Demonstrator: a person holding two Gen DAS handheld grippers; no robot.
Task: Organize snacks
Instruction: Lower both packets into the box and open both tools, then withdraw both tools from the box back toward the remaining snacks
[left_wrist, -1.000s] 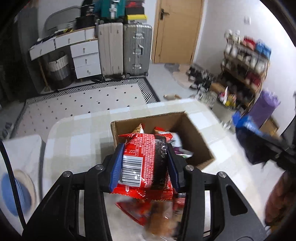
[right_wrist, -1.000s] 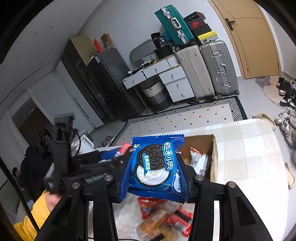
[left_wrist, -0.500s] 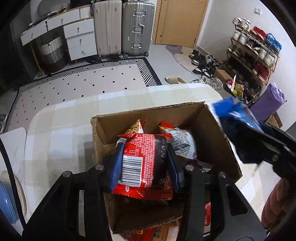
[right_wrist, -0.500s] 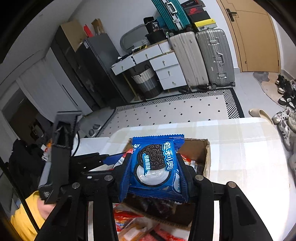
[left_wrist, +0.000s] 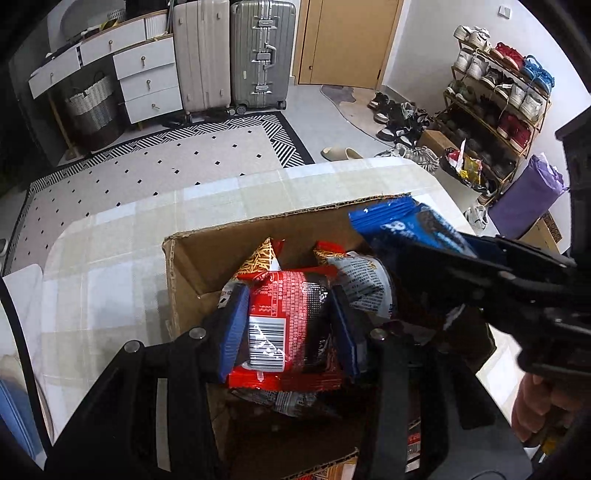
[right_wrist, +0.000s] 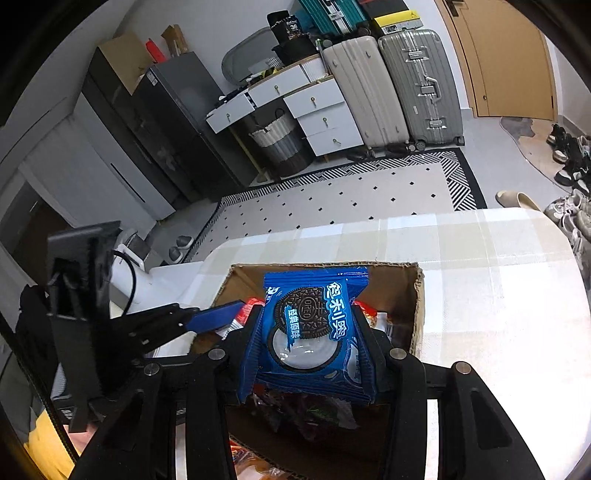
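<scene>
Gripping glossy red barcoded packet (left_wrist: 282, 325), left claw (left_wrist: 288, 326).

Both tools were black, angular frames with round silver screws and blue pads on the fingers (left_wrist: 232, 332). The left tool (left_wrist: 288, 328) and right tool (right_wrist: 310, 343) matched. A yellow sleeve (right_wrist: 48, 443) showed.

Snack packets (left_wrist: 354, 280) crowd the open cardboard box (left_wrist: 192, 266)

Box on desk, both packets over it.
Left gripper (left_wrist: 288, 325) holds a noodle packet (left_wrist: 284, 317) above the cardboard box (left_wrist: 192, 266); right gripper (right_wrist: 310, 339) holds a cookie packet (right_wrist: 310, 328) beside it; desk (left_wrist: 110, 266) beneath.
</scene>
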